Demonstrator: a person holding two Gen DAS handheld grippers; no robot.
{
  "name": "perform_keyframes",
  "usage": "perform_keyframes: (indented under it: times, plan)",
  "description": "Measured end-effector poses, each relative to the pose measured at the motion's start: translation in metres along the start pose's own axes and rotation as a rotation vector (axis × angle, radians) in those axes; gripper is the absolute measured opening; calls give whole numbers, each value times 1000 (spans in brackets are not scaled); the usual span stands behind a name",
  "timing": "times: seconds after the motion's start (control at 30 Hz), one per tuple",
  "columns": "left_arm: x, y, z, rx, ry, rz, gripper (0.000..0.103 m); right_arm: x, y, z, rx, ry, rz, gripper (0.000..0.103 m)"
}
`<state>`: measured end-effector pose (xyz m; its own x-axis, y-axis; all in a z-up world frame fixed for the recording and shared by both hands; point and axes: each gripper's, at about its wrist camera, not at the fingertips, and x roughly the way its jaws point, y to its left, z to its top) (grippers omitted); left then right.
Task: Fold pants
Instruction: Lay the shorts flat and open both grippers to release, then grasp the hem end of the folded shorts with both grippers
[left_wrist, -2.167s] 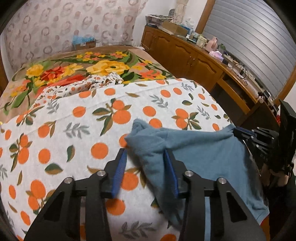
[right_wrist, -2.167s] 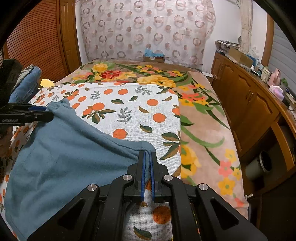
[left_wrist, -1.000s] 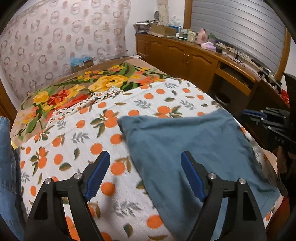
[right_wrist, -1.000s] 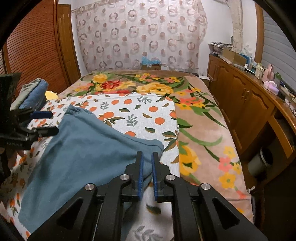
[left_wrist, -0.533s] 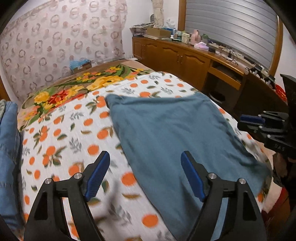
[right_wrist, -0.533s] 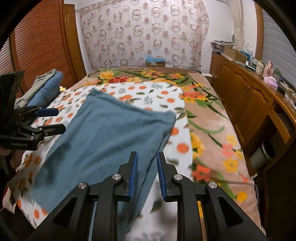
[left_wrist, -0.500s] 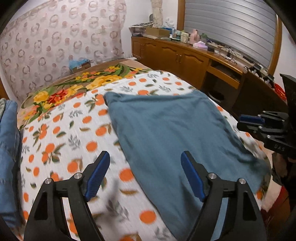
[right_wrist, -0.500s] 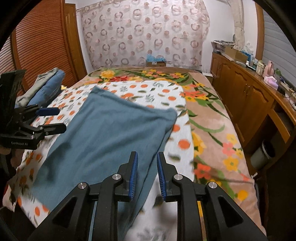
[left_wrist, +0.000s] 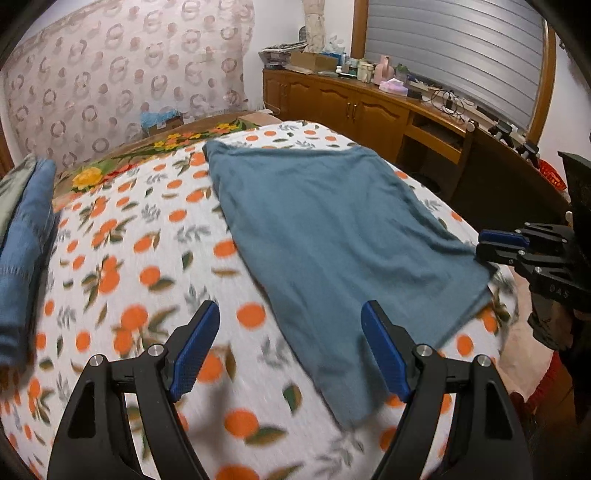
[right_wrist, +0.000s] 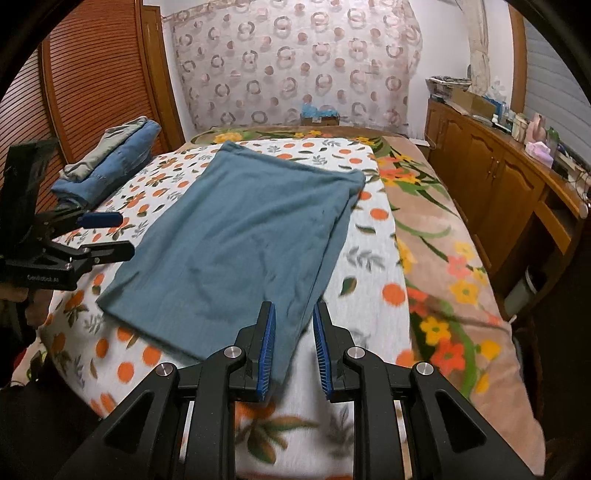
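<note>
Both tongs (left_wrist: 290, 349) (right_wrist: 293, 349) open, pants (right_wrist: 240, 236) flat just ahead.

Pants (right_wrist: 236, 236) are showing as soft matt teal knit cloth. Bedsheet (left_wrist: 110, 258) is looking like printed woven cloth, blanket (right_wrist: 443, 266) like fuzzy plush. Cabinet (right_wrist: 491, 177) is reading as glossy varnished wood. Gripper (right_wrist: 293, 347) bodies are looking like matt black plastic, with ribbed blue rubbery pads (right_wrist: 267, 343) and shiny metal screws.

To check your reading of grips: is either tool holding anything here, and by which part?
Nothing is held. The left tool and right tool both stand open, their pads clear of the teal pants lying on the bed.
</note>
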<state>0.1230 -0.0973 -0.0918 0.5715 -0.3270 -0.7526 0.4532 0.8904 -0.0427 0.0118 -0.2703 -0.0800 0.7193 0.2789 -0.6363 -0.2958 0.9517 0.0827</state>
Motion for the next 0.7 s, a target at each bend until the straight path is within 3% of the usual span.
perform_keyframes:
  times: [0.17,0.33,0.63,0.7]
  plan:
    - [-8,-8,-16,5,11,-8,69,-7,1,-2,16,-28,21,21]
    - [-8,-15,-25,4,38,-43,48,-7,3,-11,37,-29,44,21]
    - [1,-24,-36,-2,72,-73,47,2,6,-15,49,-5,47,21]
    - [1,-24,-36,0,70,-82,36,3,7,-14,49,-6,49,21]
